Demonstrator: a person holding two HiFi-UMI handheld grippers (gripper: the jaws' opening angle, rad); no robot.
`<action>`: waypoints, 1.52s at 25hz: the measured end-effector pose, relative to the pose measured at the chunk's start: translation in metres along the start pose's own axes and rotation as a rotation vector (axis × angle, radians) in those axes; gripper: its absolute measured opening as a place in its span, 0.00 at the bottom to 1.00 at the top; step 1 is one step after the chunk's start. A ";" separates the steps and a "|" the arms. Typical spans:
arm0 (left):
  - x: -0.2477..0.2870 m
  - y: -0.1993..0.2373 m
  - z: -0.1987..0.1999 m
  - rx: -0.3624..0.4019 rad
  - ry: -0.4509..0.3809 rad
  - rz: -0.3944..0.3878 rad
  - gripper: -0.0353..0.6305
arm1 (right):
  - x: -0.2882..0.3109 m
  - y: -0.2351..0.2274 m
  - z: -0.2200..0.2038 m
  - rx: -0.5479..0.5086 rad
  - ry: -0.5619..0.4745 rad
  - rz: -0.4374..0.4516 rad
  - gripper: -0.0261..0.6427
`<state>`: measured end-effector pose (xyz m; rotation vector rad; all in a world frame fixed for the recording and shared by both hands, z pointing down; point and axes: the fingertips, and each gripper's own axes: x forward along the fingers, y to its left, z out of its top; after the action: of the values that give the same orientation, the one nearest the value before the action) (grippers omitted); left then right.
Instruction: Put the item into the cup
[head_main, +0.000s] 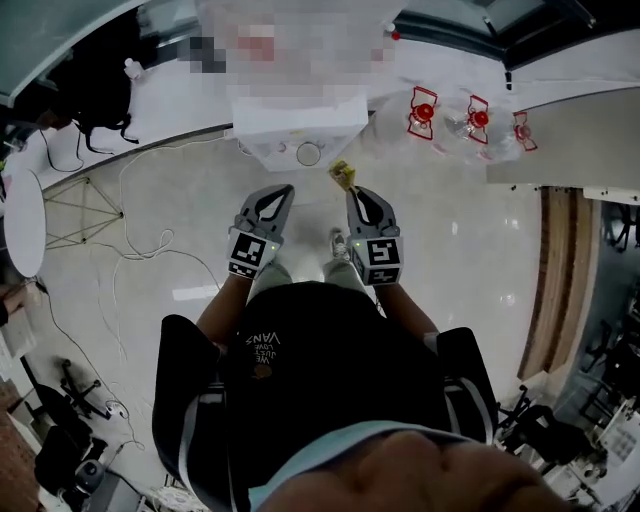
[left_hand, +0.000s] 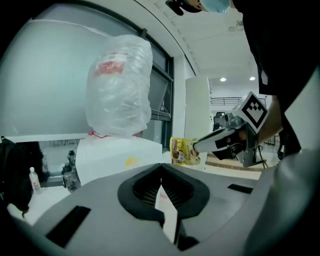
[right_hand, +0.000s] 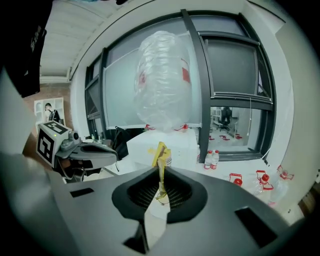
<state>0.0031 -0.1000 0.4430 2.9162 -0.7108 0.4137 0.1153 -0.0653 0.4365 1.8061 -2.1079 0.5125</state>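
Right claw (right_hand: 161, 175) is pinching the yellow packet (right_hand: 160, 152) short of the cup (head_main: 309, 153) ahead — grasp done, drop-in not yet — while the left claw (left_hand: 161, 167) is idling pressed together, empty.

An office-like hall: tall dark-framed windows (right_hand: 235, 70); glossy pale floor (head_main: 450, 260); loose cables (head_main: 160, 238); water bottles (right_hand: 211, 159).

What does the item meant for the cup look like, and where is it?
Start at the white box in front of the person, topped by a big clear plastic bag. Just short of it, the right gripper is shut on a small printed yellow packet, while the left gripper beside it is shut on nothing.
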 end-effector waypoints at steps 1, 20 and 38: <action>0.004 0.002 -0.008 0.005 0.017 -0.019 0.08 | 0.006 0.003 -0.004 0.006 0.006 -0.013 0.11; 0.071 0.053 -0.192 0.010 0.179 -0.081 0.09 | 0.132 -0.001 -0.129 -0.036 0.188 -0.043 0.11; 0.136 0.082 -0.318 0.059 0.257 -0.177 0.30 | 0.251 -0.001 -0.215 -0.162 0.293 -0.001 0.11</action>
<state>0.0056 -0.1771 0.7896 2.8714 -0.4078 0.7813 0.0797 -0.1852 0.7423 1.5400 -1.8914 0.5519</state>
